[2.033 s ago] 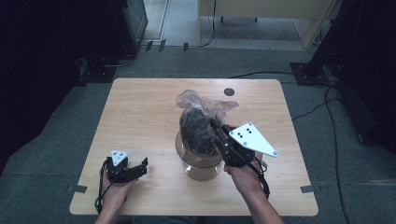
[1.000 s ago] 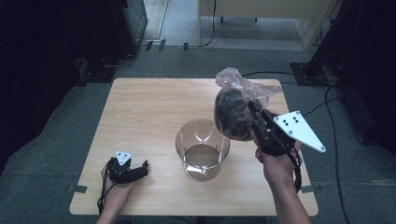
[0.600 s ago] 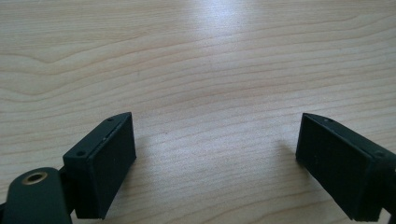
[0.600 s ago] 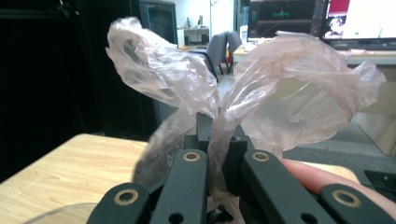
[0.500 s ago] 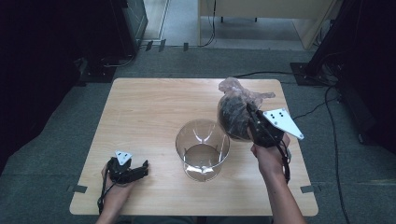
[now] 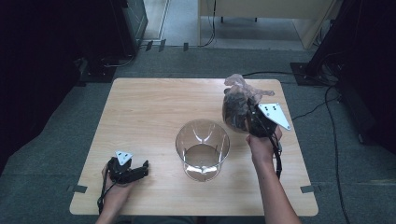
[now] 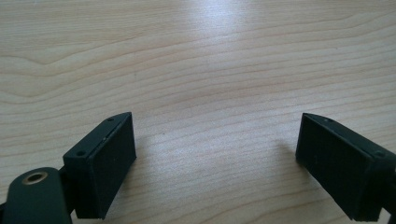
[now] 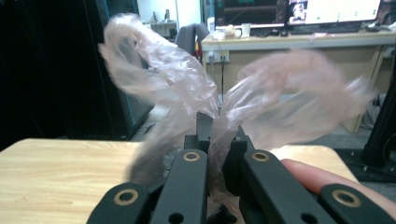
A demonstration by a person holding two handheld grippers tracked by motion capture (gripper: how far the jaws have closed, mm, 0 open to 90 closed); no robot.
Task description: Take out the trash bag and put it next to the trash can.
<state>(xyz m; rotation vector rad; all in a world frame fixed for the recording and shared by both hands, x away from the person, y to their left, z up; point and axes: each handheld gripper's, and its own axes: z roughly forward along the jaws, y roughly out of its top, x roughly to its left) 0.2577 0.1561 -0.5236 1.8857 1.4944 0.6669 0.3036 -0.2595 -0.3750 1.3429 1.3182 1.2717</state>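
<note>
While its jaws pinch the neck of a clear plastic bag (image 6: 237, 106) of dark contents, the right gripper (image 6: 259, 122) holds it at two o'clock of the glass bowl (image 6: 202, 148). At eight o'clock, the left gripper (image 6: 126, 170) rests wide apart on the wooden table (image 6: 149, 107).

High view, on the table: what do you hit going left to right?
Left gripper, open and resting on the wooden table → clear glass container near the middle → plastic bag with dark contents, held up by the right gripper.
</note>
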